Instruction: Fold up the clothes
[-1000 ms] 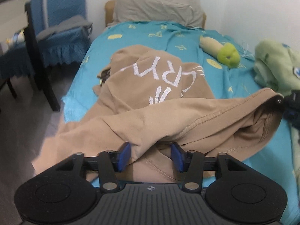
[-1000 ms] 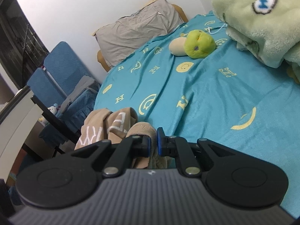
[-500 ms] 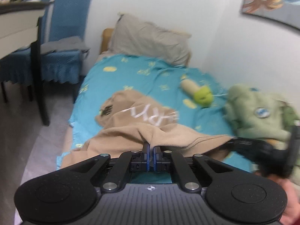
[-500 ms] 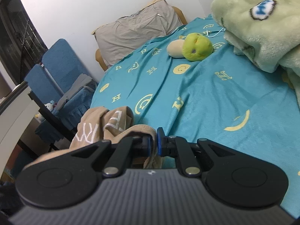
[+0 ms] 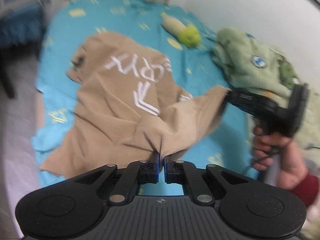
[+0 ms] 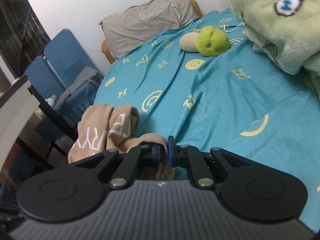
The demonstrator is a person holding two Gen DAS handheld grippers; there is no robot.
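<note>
A tan T-shirt (image 5: 120,100) with white lettering lies spread over the turquoise bedsheet (image 5: 66,26). My left gripper (image 5: 161,159) is shut on the shirt's near hem, and the cloth bunches at the blue pads. My right gripper (image 5: 228,94), held by a hand (image 5: 280,156), grips another part of the hem further right. In the right wrist view, the right gripper (image 6: 164,152) is shut on a tan fold (image 6: 148,140), and the rest of the shirt (image 6: 104,132) hangs to its left.
A green plush blanket (image 5: 260,68) is piled at the bed's right side. A green and cream soft toy (image 6: 208,40) lies near a grey pillow (image 6: 148,22). Blue chairs (image 6: 66,68) and a dark table stand left of the bed.
The left gripper closed on the shirt's hem and pulled it back. The shirt now lies flatter, lettering showing, with the hem stretched between both grippers. The left view is blurred from motion.
</note>
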